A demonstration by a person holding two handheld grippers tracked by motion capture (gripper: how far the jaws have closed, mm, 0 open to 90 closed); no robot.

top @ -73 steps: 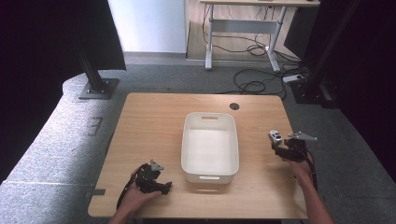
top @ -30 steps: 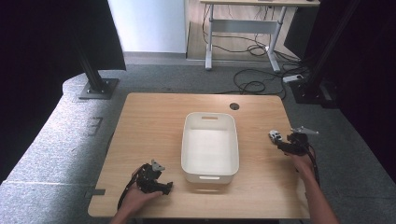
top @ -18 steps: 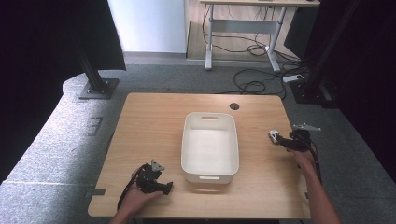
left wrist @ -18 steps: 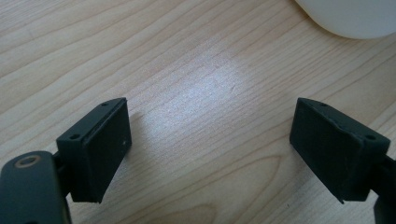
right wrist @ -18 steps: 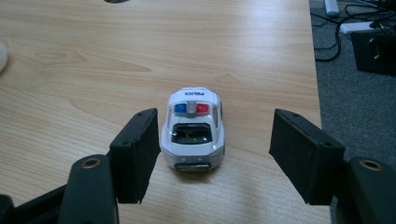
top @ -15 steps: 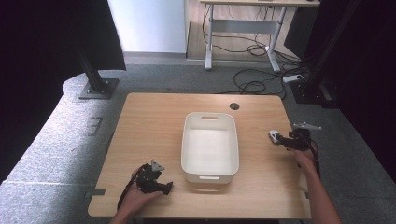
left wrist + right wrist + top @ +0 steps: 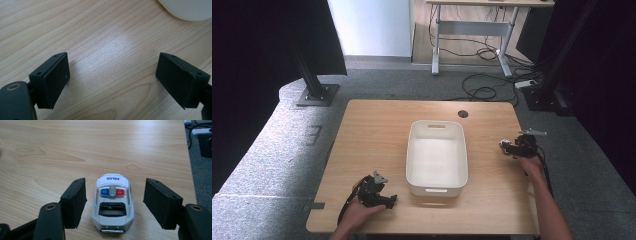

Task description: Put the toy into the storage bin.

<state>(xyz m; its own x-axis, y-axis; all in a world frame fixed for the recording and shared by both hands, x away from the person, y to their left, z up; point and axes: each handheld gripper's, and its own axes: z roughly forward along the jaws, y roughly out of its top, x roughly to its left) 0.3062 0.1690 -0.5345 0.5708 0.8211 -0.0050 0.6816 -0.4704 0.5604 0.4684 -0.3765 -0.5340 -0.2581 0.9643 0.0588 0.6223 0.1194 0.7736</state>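
Table: a light wooden table (image 7: 377, 135) with a round cable hole (image 7: 463, 114) near its far edge.
Tub: a white plastic tub (image 7: 436, 157) stands at the middle of the table, long side running near to far, with a handle slot at each short end; nothing can be seen inside it.
Toy car: a white police car (image 7: 112, 202) with a blue and red light bar and "POLICE" on its roof sits on the table near the right edge, well right of the tub.
Right claw: the right claw (image 7: 115, 206) has its jaws spread wide, one on each side of the toy car, with a gap between each pad and the car body; in the high view it lies at the right edge (image 7: 517, 147).
Left claw: the left claw (image 7: 112, 80) is held wide apart over bare wood with nothing between its jaws; it rests at the near left of the table (image 7: 377, 192), and a corner of the tub shows just beyond it.
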